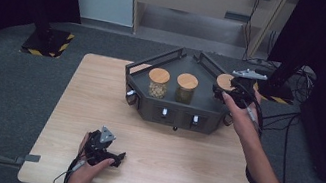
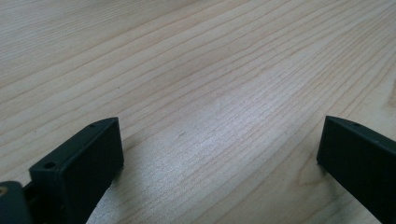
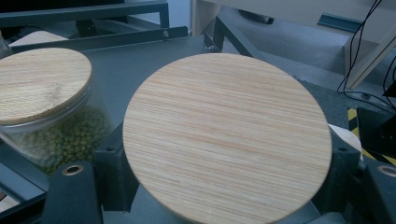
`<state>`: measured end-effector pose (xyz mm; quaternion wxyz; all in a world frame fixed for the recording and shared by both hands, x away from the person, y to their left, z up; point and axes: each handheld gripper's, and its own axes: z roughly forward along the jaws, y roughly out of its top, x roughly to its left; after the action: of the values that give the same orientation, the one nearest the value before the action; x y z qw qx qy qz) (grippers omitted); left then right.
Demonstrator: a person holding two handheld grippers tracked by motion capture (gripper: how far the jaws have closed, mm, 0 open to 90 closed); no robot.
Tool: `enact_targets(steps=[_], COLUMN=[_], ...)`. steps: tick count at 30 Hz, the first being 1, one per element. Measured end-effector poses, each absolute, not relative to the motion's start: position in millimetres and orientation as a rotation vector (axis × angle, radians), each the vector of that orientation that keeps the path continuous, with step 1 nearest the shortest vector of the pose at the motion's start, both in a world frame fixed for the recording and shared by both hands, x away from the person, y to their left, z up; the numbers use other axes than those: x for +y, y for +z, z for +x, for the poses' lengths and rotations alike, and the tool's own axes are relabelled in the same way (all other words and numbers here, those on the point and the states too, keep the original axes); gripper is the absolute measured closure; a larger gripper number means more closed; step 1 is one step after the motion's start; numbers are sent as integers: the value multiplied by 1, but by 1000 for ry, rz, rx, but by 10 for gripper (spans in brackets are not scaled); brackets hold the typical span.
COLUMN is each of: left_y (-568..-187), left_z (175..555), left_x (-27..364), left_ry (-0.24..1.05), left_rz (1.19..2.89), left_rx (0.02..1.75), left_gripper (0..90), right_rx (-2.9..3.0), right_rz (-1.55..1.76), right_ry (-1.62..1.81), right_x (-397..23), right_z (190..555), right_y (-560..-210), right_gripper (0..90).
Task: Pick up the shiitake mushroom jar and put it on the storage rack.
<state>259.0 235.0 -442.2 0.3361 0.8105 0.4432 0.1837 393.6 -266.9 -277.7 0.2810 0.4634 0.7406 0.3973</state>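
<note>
Jars, three of them, each with a round wooden lid, at a dark angular rack (image 1: pixel 149 100) that sits on the far half of the desk (image 1: pixel 152 171). Left jar (image 1: pixel 158 83) holds pale yellowish grains. Middle jar (image 1: pixel 186 88) holds green beans; the right gripper view makes them out plainly as small round green beans behind the glass (image 3: pixel 51 135). Third jar (image 1: pixel 224 82) at the rack's right end: contents cannot be told, as its lid (image 3: pixel 226 137) covers it from above.

High view gives the whole layout: rack with small knobs on its front face, both hands, cables trailing off the desk. Left gripper view gives bare wood grain under the jaws.

Right claw (image 1: pixel 224 93) is clenched around the third jar; its two black jaws sit either side just under the lid rim, the jar between them, over the rack's right end, beside the bean jar.

Left claw (image 1: pixel 115 156) is released, jaws wide apart, low over the near left of the desk, well apart from the rack.
</note>
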Motion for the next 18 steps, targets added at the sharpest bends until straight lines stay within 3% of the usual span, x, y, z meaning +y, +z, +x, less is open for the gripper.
enact_targets(steps=[18], left_y=[-442], left_z=[259], left_x=[235], left_ry=[479], left_rz=[2113], left_rx=[1156], left_gripper=[0], right_rx=[1994], right_rz=[1267], right_ry=[1051], right_x=[-262], right_z=[403], right_y=[-291], right_gripper=[258])
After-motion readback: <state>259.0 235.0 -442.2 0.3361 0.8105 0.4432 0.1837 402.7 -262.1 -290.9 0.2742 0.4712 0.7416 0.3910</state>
